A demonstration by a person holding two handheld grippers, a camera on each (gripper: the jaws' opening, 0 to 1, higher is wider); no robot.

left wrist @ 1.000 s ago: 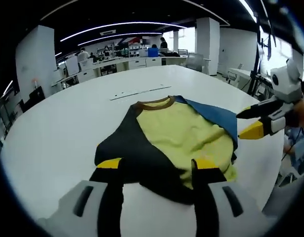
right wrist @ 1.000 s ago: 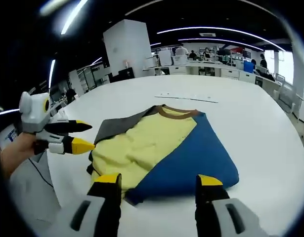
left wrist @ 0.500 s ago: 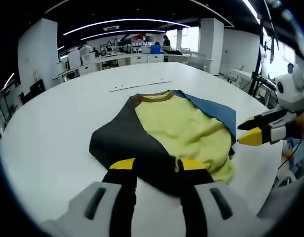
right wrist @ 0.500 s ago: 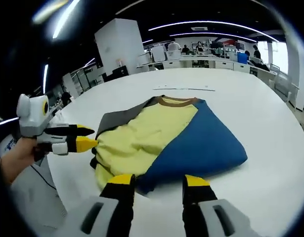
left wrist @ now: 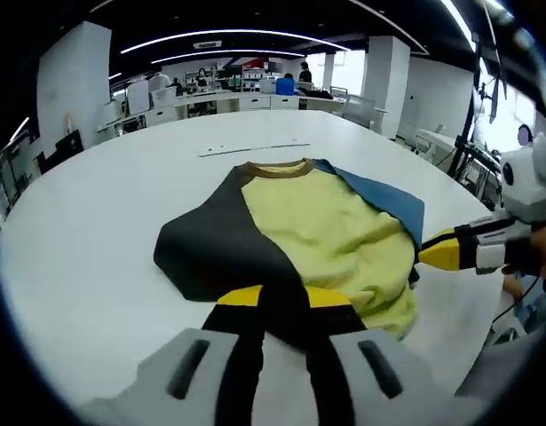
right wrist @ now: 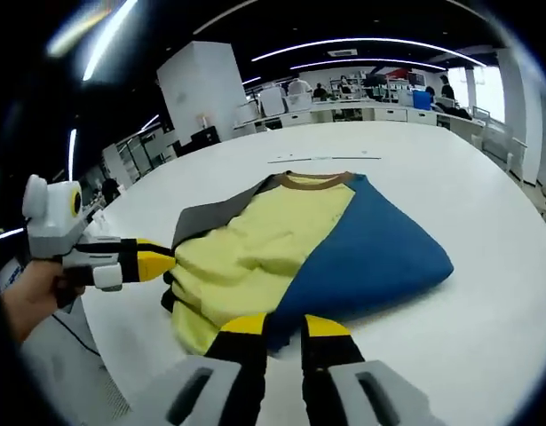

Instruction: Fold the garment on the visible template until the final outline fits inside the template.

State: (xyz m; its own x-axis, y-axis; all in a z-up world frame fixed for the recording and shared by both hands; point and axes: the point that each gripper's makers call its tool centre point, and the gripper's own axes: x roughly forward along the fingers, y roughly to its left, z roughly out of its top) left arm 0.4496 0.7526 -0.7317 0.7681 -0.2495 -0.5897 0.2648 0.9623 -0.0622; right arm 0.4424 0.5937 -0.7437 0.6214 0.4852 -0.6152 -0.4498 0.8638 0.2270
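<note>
The garment (left wrist: 317, 231) lies flat on the white table (left wrist: 77, 231), brown collar away from me. It has a yellow middle, a black side and a blue side (right wrist: 379, 253), both sides folded inward. My left gripper (left wrist: 286, 297) is at the near hem with black cloth pinched between its yellow-tipped jaws. My right gripper (right wrist: 286, 326) holds the near hem where blue meets yellow, jaws almost together. Each gripper also shows from the side in the other's view: the right gripper (left wrist: 450, 251) at the garment's right edge, the left gripper (right wrist: 153, 264) at its left edge.
A thin line of marks (left wrist: 255, 148) runs across the table beyond the collar. Bare white tabletop surrounds the garment. A hand (right wrist: 33, 297) holds the left gripper. Desks, pillars and people stand far behind in the office (left wrist: 219, 89).
Both grippers have moved in to the near hem and their jaws have closed from wide apart onto the cloth. The garment lies as before.
</note>
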